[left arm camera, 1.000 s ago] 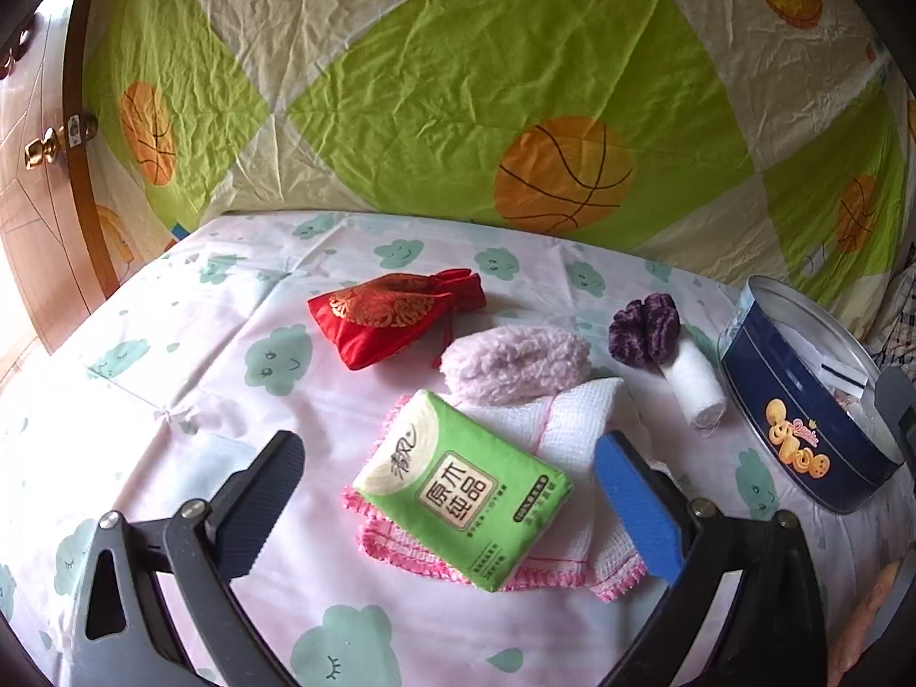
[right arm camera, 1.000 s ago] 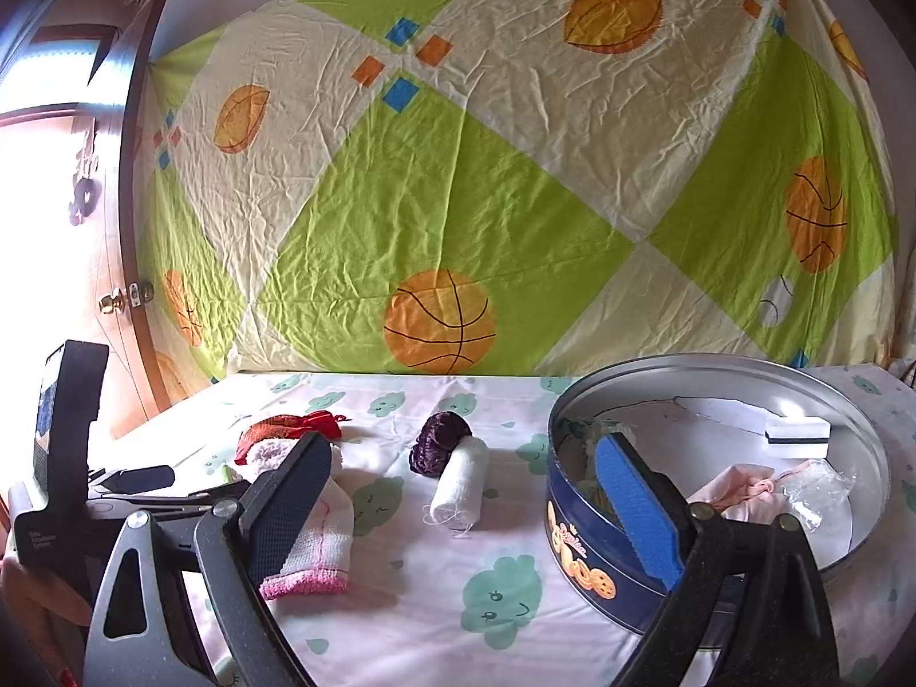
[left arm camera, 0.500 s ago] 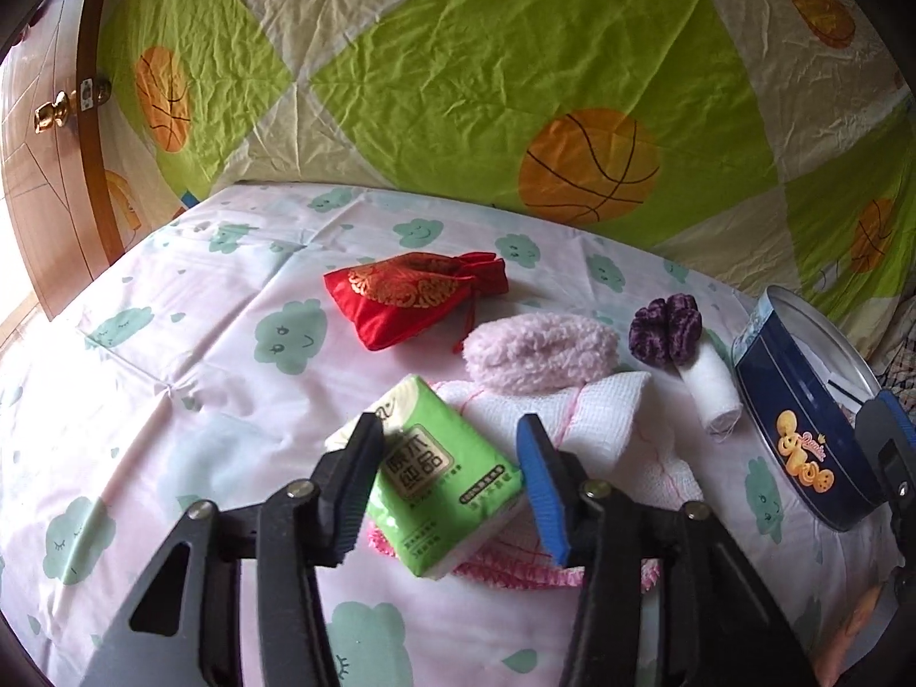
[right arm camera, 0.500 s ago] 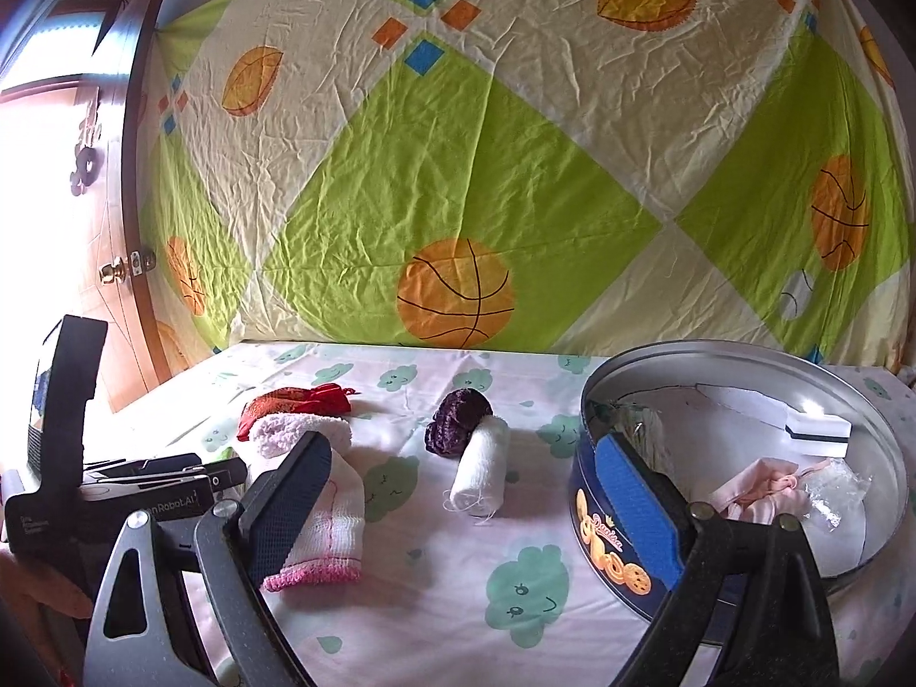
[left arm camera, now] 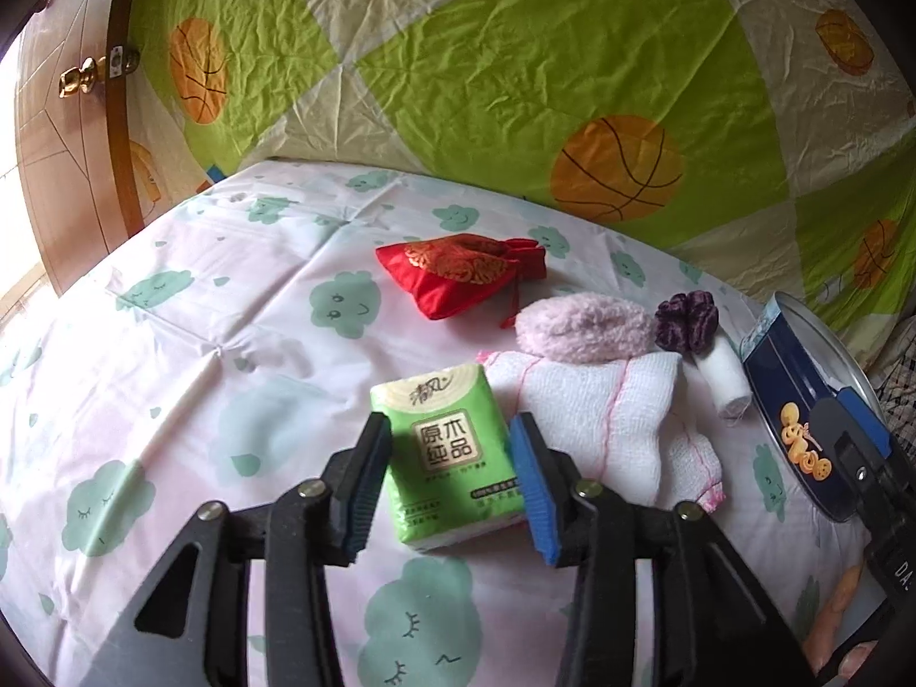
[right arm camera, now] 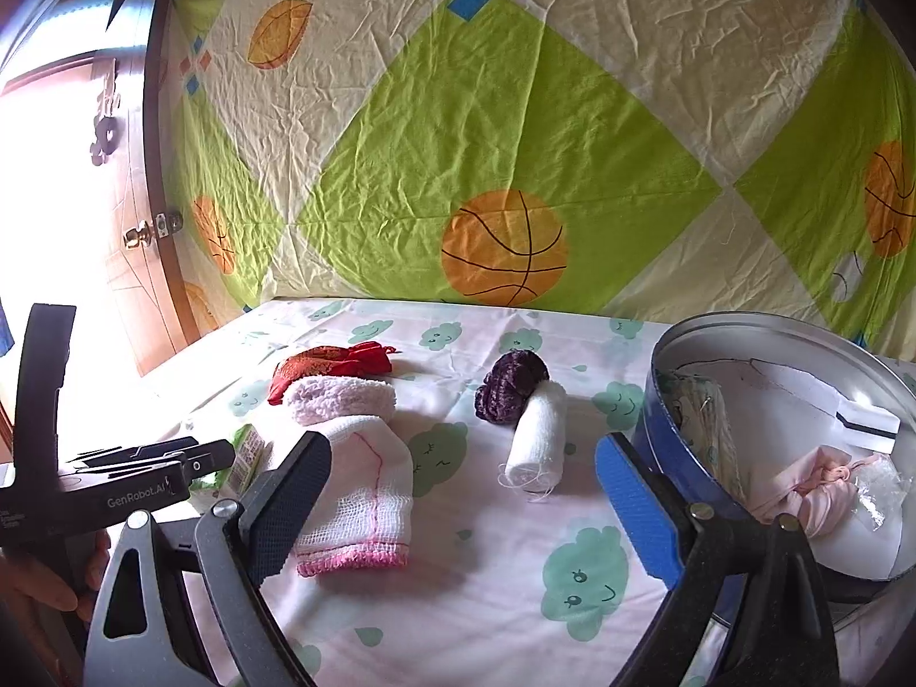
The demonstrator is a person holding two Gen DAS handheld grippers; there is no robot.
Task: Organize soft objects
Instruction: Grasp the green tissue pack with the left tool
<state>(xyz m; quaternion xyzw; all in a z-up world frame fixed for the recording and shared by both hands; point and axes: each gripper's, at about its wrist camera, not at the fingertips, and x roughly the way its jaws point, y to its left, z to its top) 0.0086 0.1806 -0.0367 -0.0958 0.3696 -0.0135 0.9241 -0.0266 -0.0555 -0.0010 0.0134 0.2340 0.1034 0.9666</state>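
The left tool (left arm camera: 452,469) clamps the tissue pack (left arm camera: 443,446); the right tool (right arm camera: 464,492) gapes empty. Beside the pack, the white cloth (left arm camera: 601,406) might snag and drag.

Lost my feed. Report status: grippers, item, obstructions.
Left gripper shut on green tissue pack, pack lifted off white cloth. Right gripper open, empty, beside blue tin. Nothing visibly blocking the path to the tin.
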